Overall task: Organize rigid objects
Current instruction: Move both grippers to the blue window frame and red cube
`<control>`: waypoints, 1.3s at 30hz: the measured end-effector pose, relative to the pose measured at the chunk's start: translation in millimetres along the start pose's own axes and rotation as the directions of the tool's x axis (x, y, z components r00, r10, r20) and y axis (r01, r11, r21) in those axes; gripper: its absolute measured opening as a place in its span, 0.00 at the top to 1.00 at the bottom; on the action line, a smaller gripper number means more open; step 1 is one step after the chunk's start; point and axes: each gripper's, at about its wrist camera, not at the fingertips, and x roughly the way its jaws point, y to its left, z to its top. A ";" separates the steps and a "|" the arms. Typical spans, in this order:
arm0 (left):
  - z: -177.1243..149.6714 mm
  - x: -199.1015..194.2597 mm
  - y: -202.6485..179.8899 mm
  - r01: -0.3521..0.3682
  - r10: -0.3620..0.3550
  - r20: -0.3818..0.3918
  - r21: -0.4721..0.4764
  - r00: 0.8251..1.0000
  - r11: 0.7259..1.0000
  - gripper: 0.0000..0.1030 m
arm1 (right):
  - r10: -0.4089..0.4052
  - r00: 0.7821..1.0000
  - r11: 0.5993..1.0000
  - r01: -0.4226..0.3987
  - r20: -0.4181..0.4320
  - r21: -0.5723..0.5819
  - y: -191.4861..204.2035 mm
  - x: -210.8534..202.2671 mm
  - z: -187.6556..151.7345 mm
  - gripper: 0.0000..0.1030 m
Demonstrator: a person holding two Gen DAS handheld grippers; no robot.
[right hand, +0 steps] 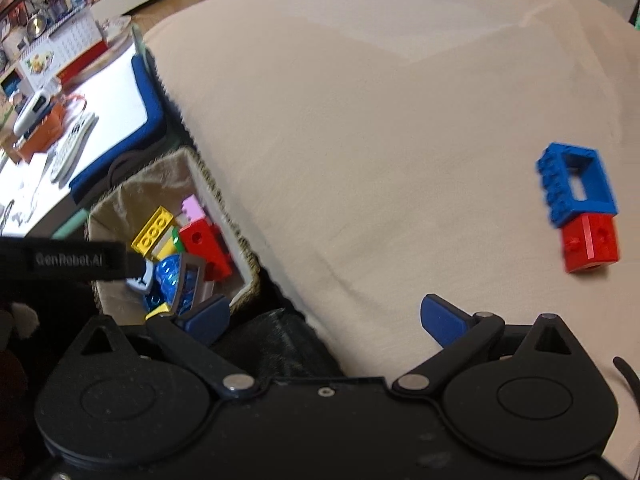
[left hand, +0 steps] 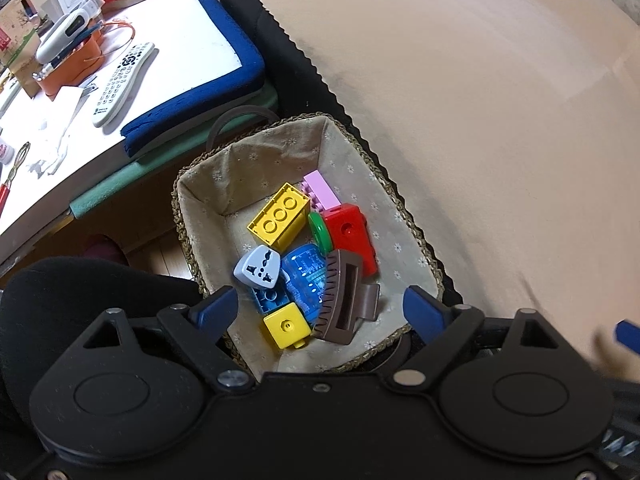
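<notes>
A cloth-lined woven basket (left hand: 248, 160) holds several pieces: a yellow brick (left hand: 280, 216), a pink brick (left hand: 320, 192), a red block (left hand: 352, 236), a green disc (left hand: 320, 232), a grey plug adapter (left hand: 258, 268), a brown hair claw (left hand: 344, 296) and a small yellow block (left hand: 286, 326). My left gripper (left hand: 320, 300) hangs open right above them, with nothing between its pads. On the beige cloth a blue frame brick (right hand: 576, 184) touches a red block (right hand: 592, 248). My right gripper (right hand: 324, 314) is open and empty, over the cloth beside the basket (right hand: 160, 184), well left of those two.
The beige cloth (left hand: 480, 120) covers the surface right of the basket. To the left, a low white table carries a remote control (left hand: 124, 84), an orange holder (left hand: 76, 64) and papers, edged by a blue cushion (left hand: 224, 60). Black fabric lies under the basket.
</notes>
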 end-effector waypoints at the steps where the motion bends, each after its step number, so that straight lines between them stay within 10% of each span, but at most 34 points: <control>1: -0.7 0.1 -1.5 -0.001 0.001 0.000 0.005 1.000 1.000 0.16 | -0.003 1.000 1.000 0.003 0.009 0.006 -4.7 -2.8 1.4 0.01; 25: -17.4 -14.4 -101.4 0.122 -0.143 0.062 0.262 0.988 0.957 0.16 | -0.212 0.975 0.891 0.163 0.071 0.423 -241.6 -27.7 -0.5 0.02; 39: 17.6 -37.1 -198.9 0.295 -0.313 0.036 0.249 0.949 0.923 0.16 | -0.072 0.977 0.977 0.029 0.203 0.210 -201.8 -25.2 -19.0 0.05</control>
